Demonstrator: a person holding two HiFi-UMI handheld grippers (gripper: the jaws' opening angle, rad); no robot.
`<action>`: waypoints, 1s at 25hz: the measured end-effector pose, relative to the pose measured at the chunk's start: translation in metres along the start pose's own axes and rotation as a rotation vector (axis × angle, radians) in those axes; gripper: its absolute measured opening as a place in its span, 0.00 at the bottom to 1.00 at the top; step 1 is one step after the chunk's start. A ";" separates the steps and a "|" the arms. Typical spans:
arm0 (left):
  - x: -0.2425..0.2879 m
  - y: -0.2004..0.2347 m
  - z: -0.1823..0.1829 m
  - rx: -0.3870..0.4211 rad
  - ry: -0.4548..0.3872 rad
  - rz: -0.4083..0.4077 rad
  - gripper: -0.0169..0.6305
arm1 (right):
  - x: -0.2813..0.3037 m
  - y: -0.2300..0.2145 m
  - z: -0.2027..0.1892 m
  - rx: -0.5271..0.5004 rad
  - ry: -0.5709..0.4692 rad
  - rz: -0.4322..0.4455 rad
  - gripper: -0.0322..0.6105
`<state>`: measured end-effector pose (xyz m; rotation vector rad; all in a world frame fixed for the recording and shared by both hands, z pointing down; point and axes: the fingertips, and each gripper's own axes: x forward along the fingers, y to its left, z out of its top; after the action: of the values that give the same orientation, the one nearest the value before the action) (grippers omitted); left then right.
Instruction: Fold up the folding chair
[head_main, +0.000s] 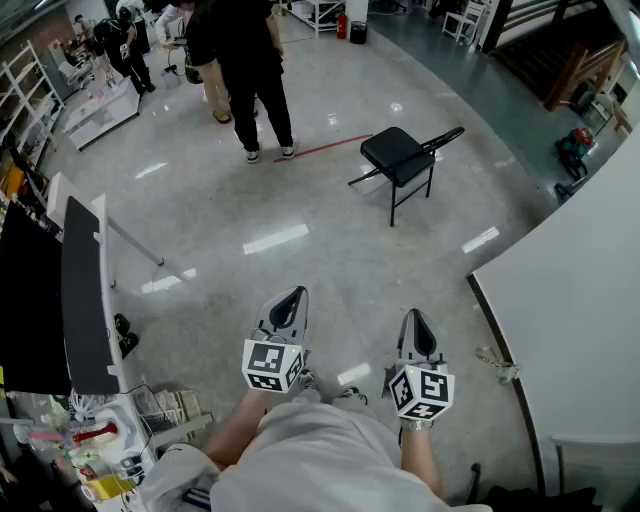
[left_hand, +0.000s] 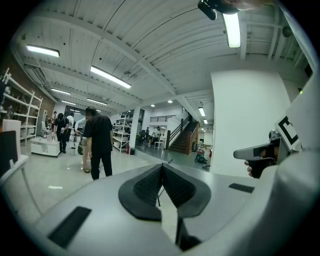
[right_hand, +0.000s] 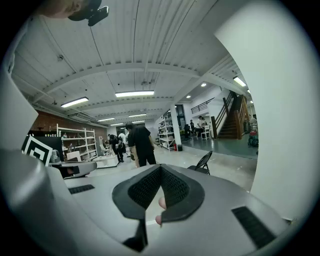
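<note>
Both grippers (head_main: 291, 297) (head_main: 416, 317) well short of chair (head_main: 396, 152)

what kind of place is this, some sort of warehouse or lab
Most likely a large open workshop or lab hall, not a home. It has a wide polished floor, shelving racks along the wall, a white worktable with people nearby, and a staircase at the far end.

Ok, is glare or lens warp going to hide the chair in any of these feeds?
Head view: reflected glare streaks the glossy floor, yet the chair reads sharp and dark. Right gripper view: heavy fisheye bending, chair small but clear. Left gripper view: same bending, ceiling lamp blown out, chair mostly hidden behind the shut jaws.
</note>
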<state>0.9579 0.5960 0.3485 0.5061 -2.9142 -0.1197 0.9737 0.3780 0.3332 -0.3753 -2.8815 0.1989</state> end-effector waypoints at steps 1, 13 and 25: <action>0.001 -0.004 0.001 -0.003 -0.002 0.007 0.04 | -0.002 -0.006 0.001 -0.001 0.003 0.004 0.06; -0.006 -0.057 0.003 0.005 0.008 0.055 0.04 | -0.018 -0.054 0.011 0.024 -0.011 0.041 0.06; 0.012 -0.093 0.002 0.017 -0.007 0.068 0.04 | -0.039 -0.115 0.011 0.062 -0.035 -0.002 0.06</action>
<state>0.9762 0.5047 0.3383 0.4093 -2.9375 -0.0870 0.9802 0.2565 0.3331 -0.3608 -2.9020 0.2973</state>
